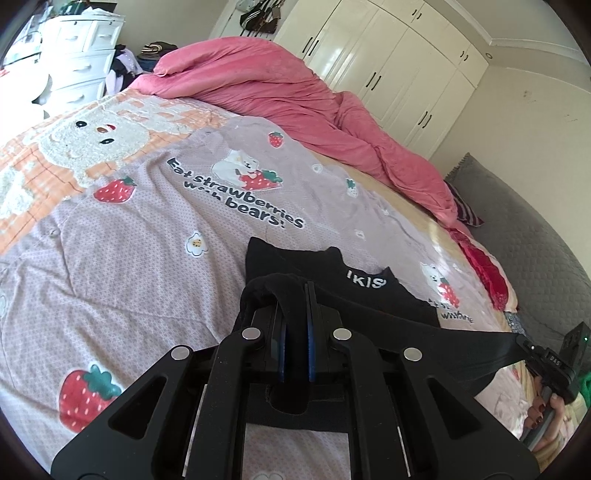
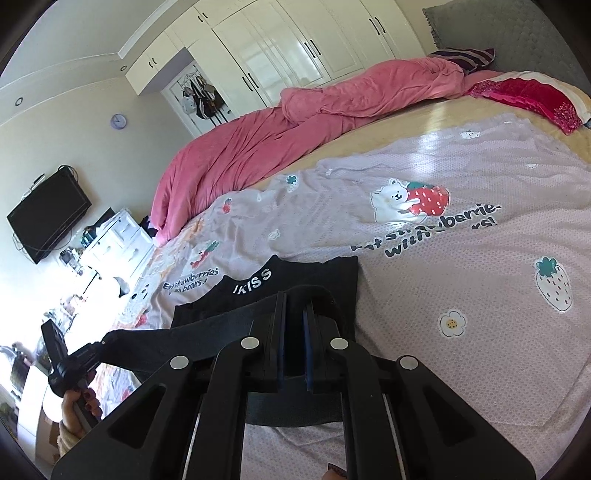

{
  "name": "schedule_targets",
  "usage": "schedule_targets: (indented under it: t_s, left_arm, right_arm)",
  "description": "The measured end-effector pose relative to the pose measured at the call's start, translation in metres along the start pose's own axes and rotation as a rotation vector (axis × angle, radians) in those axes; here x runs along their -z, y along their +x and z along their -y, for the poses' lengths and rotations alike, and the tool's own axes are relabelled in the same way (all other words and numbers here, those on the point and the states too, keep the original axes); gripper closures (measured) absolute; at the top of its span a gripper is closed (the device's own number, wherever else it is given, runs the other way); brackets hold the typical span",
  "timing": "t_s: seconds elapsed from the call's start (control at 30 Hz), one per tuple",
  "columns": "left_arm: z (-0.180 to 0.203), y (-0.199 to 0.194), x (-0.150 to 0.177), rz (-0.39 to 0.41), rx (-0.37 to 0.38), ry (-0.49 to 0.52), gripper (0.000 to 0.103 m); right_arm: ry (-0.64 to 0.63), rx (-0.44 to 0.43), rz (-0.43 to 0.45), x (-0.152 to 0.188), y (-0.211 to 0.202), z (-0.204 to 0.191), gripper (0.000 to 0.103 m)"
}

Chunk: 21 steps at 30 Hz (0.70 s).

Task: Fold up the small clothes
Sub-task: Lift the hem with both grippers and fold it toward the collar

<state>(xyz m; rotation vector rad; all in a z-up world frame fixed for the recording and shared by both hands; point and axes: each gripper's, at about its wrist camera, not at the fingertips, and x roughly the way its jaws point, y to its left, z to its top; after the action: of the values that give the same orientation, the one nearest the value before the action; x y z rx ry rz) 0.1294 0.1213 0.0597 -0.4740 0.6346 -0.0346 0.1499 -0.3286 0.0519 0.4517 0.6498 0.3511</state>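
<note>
The left gripper (image 1: 293, 295) is clenched on a bunched edge of the black garment (image 1: 373, 295), the dark cloth looping over and between its blue-padded fingers (image 1: 309, 332). The right gripper (image 2: 294, 306) is likewise clamped on the opposite end of the same edge, with fabric wrapped over its fingertips. Between the two, a band of the garment is stretched taut above the bed, running from each set of jaws out toward the other gripper, which shows at the near side edge of each wrist view with a hand (image 1: 546, 413) on its handle. The rest of the garment lies flat on the bedspread (image 1: 122, 258) just beyond the jaws, its white lettering facing up. The bedspread is pale lilac, printed with strawberries, bears and small flowers. Farther off, a rumpled pink duvet (image 1: 295, 92) runs along the far side of the bed, a red pillow (image 2: 532, 96) lies near the grey headboard (image 2: 517, 33), and white wardrobes (image 1: 388, 66) line the wall behind
</note>
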Motion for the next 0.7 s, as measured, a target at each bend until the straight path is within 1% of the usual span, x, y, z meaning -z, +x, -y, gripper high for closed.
schedule_targets:
  t_s: [0.1,0.2,0.27,0.4,0.5,0.57,0.7]
  left_arm:
    - [0.001,0.008,-0.002,-0.004,-0.028,0.018,0.101]
    - [0.001,0.018,-0.002,-0.009,-0.054,0.018,0.101]
    - [-0.002,0.025,-0.002,-0.013,-0.055,-0.007,0.101]
    - [-0.002,0.040,0.003,-0.006,-0.091,-0.005,0.101]
    - [-0.004,0.045,0.006,0.008,-0.101,0.000,0.101]
    - [-0.004,0.048,0.007,0.017,-0.107,0.015,0.101]
    - [-0.002,0.054,0.009,0.012,-0.131,0.049,0.101]
  right_arm:
    - [-0.003,0.011,-0.003,-0.003,0.007,-0.003,0.096]
    - [-0.023,0.042,-0.009,-0.003,0.016,-0.005,0.096]
    - [-0.009,0.055,-0.022,-0.004,0.025,-0.002,0.096]
    - [0.012,0.068,-0.030,-0.003,0.036,0.003,0.096]
    - [0.021,0.078,-0.040,-0.002,0.042,0.006,0.096]
    - [0.025,0.085,-0.045,0.000,0.046,0.009,0.096]
    - [0.039,0.097,-0.055,0.002,0.052,0.014,0.095]
